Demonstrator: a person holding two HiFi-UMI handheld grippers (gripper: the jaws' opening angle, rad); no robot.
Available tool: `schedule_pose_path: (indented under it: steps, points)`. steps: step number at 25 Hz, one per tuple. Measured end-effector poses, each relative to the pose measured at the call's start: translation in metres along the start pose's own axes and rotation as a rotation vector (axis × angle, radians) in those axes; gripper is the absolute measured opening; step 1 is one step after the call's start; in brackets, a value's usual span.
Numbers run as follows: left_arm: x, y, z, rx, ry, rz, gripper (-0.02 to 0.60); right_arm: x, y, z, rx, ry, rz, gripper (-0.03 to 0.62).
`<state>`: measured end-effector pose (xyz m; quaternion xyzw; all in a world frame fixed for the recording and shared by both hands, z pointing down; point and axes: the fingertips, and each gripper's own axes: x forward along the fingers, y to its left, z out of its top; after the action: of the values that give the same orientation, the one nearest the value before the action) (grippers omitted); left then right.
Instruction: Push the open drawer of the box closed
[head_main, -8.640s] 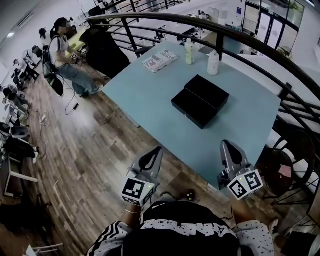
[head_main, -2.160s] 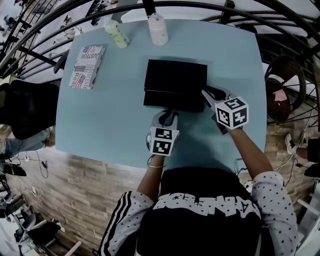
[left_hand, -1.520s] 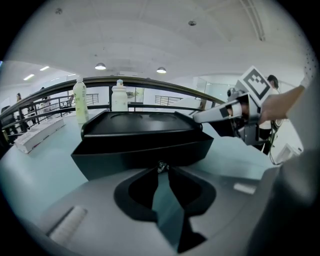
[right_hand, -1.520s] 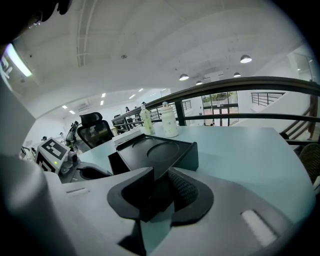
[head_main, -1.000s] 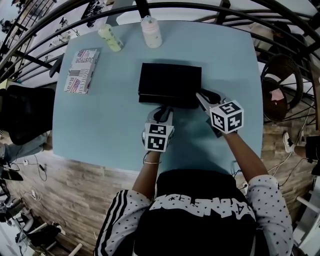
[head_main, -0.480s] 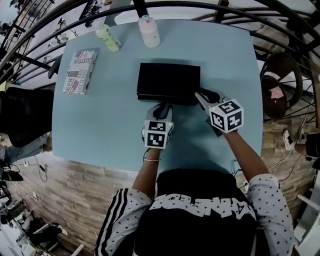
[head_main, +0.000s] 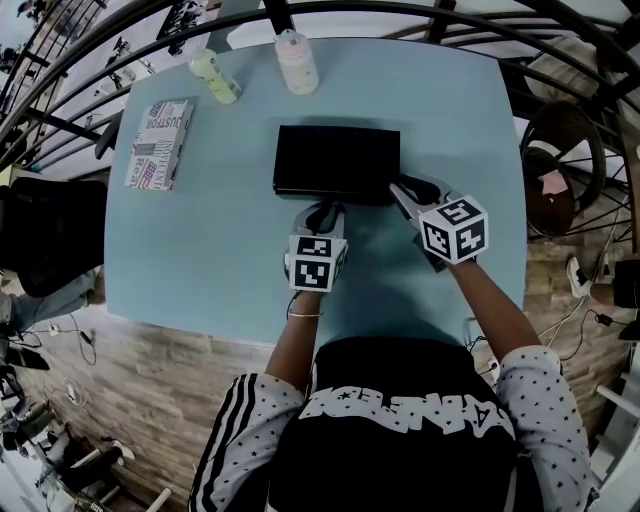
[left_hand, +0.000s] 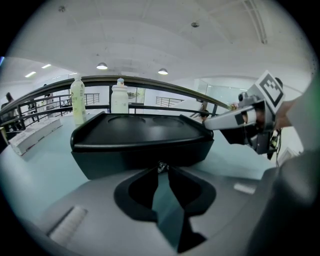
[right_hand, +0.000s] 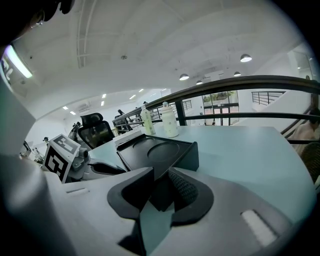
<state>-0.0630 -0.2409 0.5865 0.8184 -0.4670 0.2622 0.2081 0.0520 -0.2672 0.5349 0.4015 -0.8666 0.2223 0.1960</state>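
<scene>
At the middle of the pale blue surface (head_main: 200, 235) sits the black box (head_main: 337, 158), and from the head view it reads as one plain rectangle with only a thin strip showing along its near edge. The drawer (left_hand: 142, 159) therefore looks pushed in almost all the way, if not fully. In the left gripper view its front face stands just under the overhanging lip of the box top, with no clear length of drawer sticking out toward the camera. The left hand-held gripper (left_hand: 161, 168) has its jaws drawn together at the tips, and those tips rest against the middle of the drawer front. Something small and pale glints right at the contact point, too small to identify. The right hand-held gripper (right_hand: 161, 176) is at the near right corner of the box. Its jaws stand a little apart with that dark corner filling the gap between them, so it appears to pinch the corner and steady the box against the push. By this reading the closing stroke is all but finished. What is left, at most, is a last short press to seat the drawer flush, then letting go of the corner and drawing both tools back. Two bottles (head_main: 296, 62) and a printed packet (head_main: 156, 140) lie well apart at the far side, clear of the work.
</scene>
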Motion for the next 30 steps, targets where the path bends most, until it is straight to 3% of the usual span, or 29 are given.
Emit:
schedule_pose_path:
  steps: [30]
  points:
    - [0.0052, 0.0015, 0.0004, 0.003, -0.038, -0.014, 0.000, 0.0003, -0.0003, -0.0018, -0.010, -0.001, 0.003, 0.080]
